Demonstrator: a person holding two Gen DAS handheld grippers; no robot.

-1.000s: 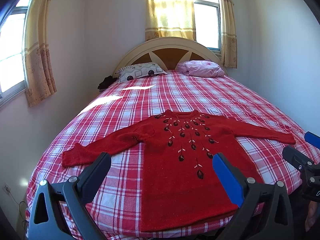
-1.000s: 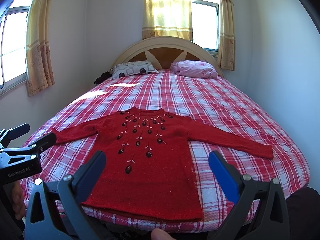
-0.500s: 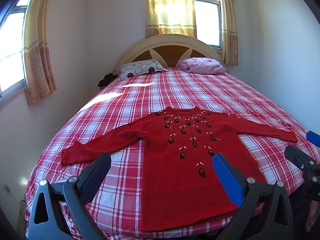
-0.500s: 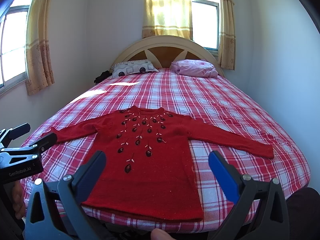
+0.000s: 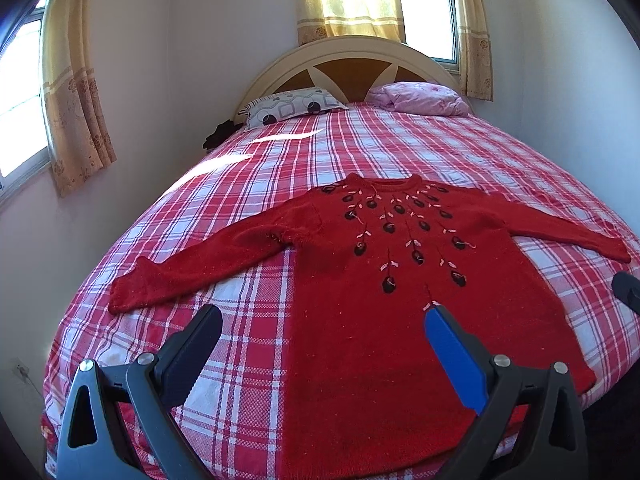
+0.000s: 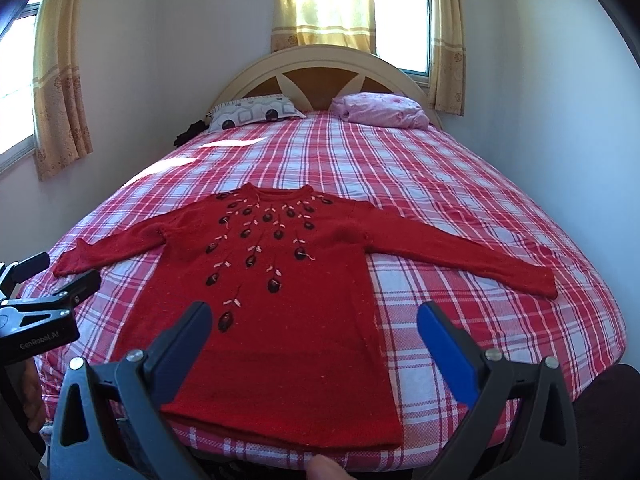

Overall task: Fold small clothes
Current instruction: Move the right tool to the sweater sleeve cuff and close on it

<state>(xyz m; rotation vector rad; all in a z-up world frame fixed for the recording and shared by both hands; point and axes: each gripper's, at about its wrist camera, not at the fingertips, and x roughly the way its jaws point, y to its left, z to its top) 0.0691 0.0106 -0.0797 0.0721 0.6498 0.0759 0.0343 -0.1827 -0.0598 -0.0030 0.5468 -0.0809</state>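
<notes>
A red knitted sweater (image 5: 372,300) lies flat and face up on the checked bedspread (image 5: 248,304), its hem toward the grippers and its neckline away from them, both sleeves stretched out to the sides. Dark embroidered buds with pale leaves fan down from the collar.

The left gripper (image 5: 320,344) hovers above the near edge of the bed with its jaws spread wide and holding nothing. Its black finger sits over bare bedspread just left of the sweater's side edge, and its blue finger sits over the lower front of the garment. The left sleeve runs out ahead and to the left of it.

The right gripper (image 6: 312,336) is likewise spread wide and empty. Its black finger is over the sweater's lower front, its blue finger over bedspread to the right of the body, below the right sleeve. The hem lies just ahead of and beneath it. The left gripper shows at the left edge of this view, apart from the fabric.

Far ahead of both, a patterned pillow (image 6: 256,114) and a pink pillow (image 6: 380,116) rest against the arched headboard (image 6: 320,76).
</notes>
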